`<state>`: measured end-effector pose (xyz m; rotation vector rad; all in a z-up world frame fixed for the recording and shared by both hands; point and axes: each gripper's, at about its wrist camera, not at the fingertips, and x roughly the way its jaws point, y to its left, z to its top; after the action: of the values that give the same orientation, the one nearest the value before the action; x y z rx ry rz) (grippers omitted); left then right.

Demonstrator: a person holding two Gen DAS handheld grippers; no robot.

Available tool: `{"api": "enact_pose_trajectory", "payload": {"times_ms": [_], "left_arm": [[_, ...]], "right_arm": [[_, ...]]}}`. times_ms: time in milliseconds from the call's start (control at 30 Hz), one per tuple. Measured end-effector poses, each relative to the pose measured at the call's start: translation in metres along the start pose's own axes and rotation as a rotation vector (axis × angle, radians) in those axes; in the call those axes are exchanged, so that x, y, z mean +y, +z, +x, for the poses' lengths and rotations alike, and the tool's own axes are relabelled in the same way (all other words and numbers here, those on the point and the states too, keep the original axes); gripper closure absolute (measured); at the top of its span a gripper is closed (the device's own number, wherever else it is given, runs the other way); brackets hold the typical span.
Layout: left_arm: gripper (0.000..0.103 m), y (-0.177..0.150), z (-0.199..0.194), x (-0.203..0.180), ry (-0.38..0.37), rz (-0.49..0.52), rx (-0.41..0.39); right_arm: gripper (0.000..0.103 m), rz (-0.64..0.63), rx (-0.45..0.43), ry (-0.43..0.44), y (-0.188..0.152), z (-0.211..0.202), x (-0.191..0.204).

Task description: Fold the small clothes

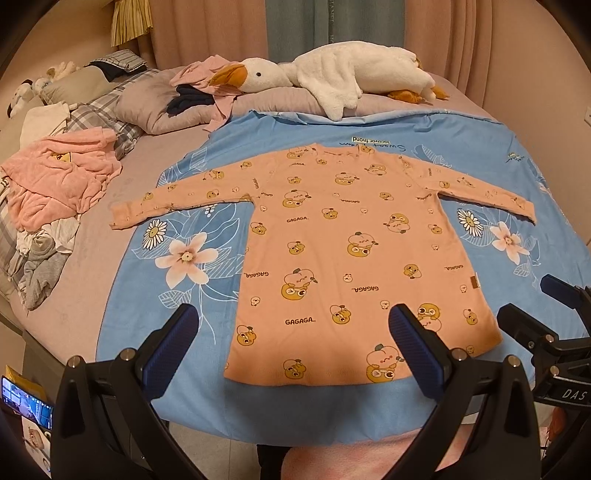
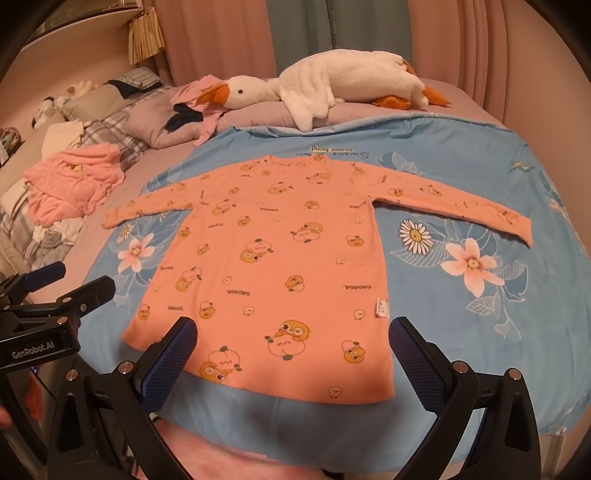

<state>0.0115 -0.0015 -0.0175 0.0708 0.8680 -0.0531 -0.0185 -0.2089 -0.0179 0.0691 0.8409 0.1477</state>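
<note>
Left gripper [image 1: 293,334] hangs wide open, its 2 blue-padded fingers [image 1: 168,347] spread apart above the near edge of the bed, gripping nothing. Right gripper [image 2: 293,336] is just the same: jaws parted wide, empty, poised over the hem. The two tools sit side by side, and each one shows at the edge of the other's camera view.

Straight ahead of both, lying between their fingertips and beyond, is the peach-orange long-sleeved child's top printed with cartoon ducks and "GAGAGA" lettering [image 1: 343,236]. It is spread flat, hem nearest the grippers, neckline at the far end, both sleeves stretched straight out to either side. A small label sticks out at the side seam on the right gripper's side [image 2: 382,308].

Under the top lies a light blue sheet with white daisies and pink flowers [image 1: 184,254], covering the near part of a mauve bed [image 1: 96,258].

Further out, off to the left of the left gripper, a crumpled pink garment [image 1: 59,181] sits on a heap of grey and white clothes [image 1: 44,258]. Past the neckline, a large white plush goose with an orange beak [image 1: 332,74] stretches across a mauve pillow [image 1: 155,103]. Pink curtains [image 2: 221,33] close off the back.
</note>
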Motion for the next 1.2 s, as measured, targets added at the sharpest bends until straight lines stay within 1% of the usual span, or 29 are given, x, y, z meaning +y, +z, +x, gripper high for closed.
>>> {"api": "enact_pose_trajectory", "payload": {"times_ms": [133,200,333,533,600,700,800,833,933,1000,1067,1133,1167,1200], "left_arm": [[0.000,0.000,0.001,0.000,-0.001,0.001,0.001],[0.000,-0.001,0.001,0.001,0.000,0.001,0.002],[0.000,-0.001,0.005,0.001,-0.003,0.001,0.006],[0.000,0.003,0.014,0.003,-0.023,-0.022,0.023],[0.000,0.004,0.019,0.006,-0.031,-0.040,0.032],[0.000,0.004,0.037,0.011,-0.068,-0.074,0.077],[0.000,0.002,0.057,0.015,-0.122,-0.115,0.141],[0.000,0.001,0.066,0.017,-0.157,-0.139,0.166],[0.000,0.003,0.079,0.020,-0.238,-0.192,0.185],[0.000,0.009,0.087,0.022,-0.270,-0.214,0.181],[0.000,0.017,0.094,0.021,-0.272,-0.208,0.167],[0.000,0.030,0.105,0.015,-0.276,-0.184,0.148],[0.000,0.035,0.110,0.014,-0.290,-0.179,0.147],[0.000,0.041,0.116,0.012,-0.310,-0.180,0.148]], "right_arm": [[0.001,0.000,0.001,0.000,0.001,-0.001,0.000],[0.001,0.001,0.003,0.000,-0.001,0.008,-0.003],[0.001,0.003,0.009,0.000,-0.002,0.009,-0.002],[0.001,0.018,0.028,0.001,0.001,0.016,-0.006],[0.001,0.042,0.034,0.020,0.001,0.021,-0.013],[0.001,0.124,0.054,0.087,0.000,0.033,-0.034],[0.001,0.264,0.069,0.157,-0.004,0.049,-0.072],[0.001,0.321,0.069,0.172,-0.006,0.054,-0.089],[0.001,0.509,0.051,0.180,-0.017,0.060,-0.147],[0.001,0.640,0.021,0.169,-0.025,0.061,-0.190],[0.001,0.775,-0.023,0.155,-0.032,0.062,-0.237],[0.001,0.867,-0.069,0.137,-0.036,0.062,-0.271],[0.001,0.920,-0.099,0.118,-0.037,0.064,-0.293],[0.001,0.949,-0.115,0.102,-0.038,0.066,-0.306]]}}
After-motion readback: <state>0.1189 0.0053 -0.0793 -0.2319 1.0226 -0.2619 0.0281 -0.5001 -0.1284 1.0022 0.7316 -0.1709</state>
